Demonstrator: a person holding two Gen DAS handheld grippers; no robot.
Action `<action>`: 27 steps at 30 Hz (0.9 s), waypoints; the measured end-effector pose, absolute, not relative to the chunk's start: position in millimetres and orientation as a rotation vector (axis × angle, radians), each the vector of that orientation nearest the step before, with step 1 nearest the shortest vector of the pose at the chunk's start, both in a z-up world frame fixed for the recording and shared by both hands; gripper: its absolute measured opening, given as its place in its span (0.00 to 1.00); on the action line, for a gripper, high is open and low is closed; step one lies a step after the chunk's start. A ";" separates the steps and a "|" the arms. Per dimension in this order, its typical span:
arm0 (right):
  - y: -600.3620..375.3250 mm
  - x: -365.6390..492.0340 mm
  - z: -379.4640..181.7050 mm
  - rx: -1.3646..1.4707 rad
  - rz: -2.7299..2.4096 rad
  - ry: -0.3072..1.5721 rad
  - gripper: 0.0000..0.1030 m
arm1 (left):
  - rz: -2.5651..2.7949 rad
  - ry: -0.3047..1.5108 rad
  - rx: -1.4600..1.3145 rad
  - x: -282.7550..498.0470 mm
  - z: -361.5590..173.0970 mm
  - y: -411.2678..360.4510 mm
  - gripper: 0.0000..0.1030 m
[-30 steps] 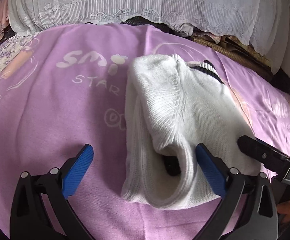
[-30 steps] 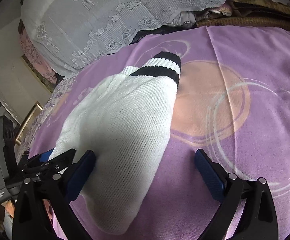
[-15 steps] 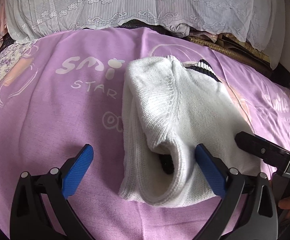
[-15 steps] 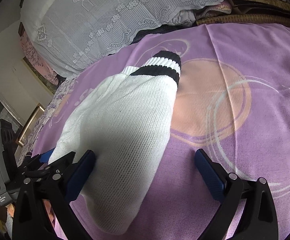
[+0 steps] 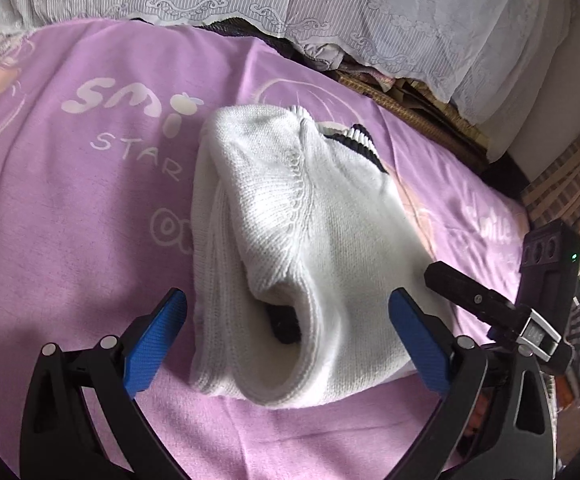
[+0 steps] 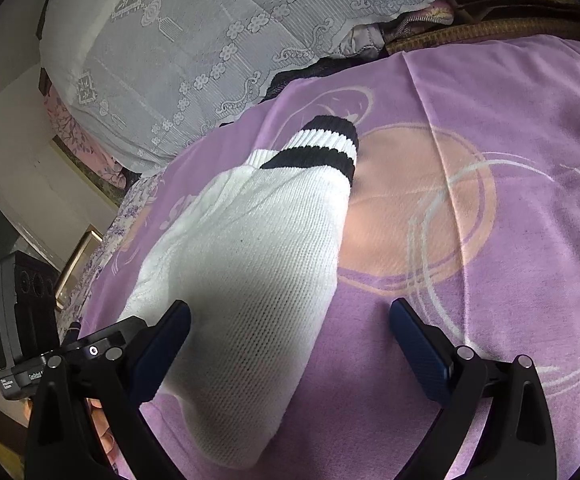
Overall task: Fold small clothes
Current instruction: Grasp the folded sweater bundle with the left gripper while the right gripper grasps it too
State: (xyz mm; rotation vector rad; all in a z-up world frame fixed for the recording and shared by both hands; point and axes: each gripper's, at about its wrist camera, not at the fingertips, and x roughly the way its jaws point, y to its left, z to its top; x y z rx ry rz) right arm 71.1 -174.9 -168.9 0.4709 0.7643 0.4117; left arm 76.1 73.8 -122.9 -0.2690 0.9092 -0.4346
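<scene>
A small white knit sweater lies folded into a long bundle on the purple blanket. Its black-striped cuff points to the far end. My left gripper is open and empty, its blue pads on either side of the bundle's near open end, just above it. My right gripper is open and empty, over the bundle's near right edge, with the left pad above the knit and the right pad above the blanket. The right gripper's body also shows in the left wrist view.
White lace-covered bedding is piled along the far edge of the blanket. Woven mats lie at the far right. A framed window or mirror stands to the left of the bed.
Both grippers have drawn back slightly and stayed open. The sweater has not moved.
</scene>
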 end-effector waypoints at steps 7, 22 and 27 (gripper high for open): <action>-179.4 91.0 -171.7 0.543 0.435 0.800 0.97 | -0.514 1.019 -0.372 107.7 -141.5 74.4 0.95; -163.1 164.9 -178.9 0.627 0.655 0.848 0.90 | -0.665 1.007 -0.476 139.5 -149.5 66.0 0.87; -165.4 160.1 -178.0 0.659 0.656 0.840 0.68 | -0.662 0.956 -0.473 130.3 -140.9 69.0 0.66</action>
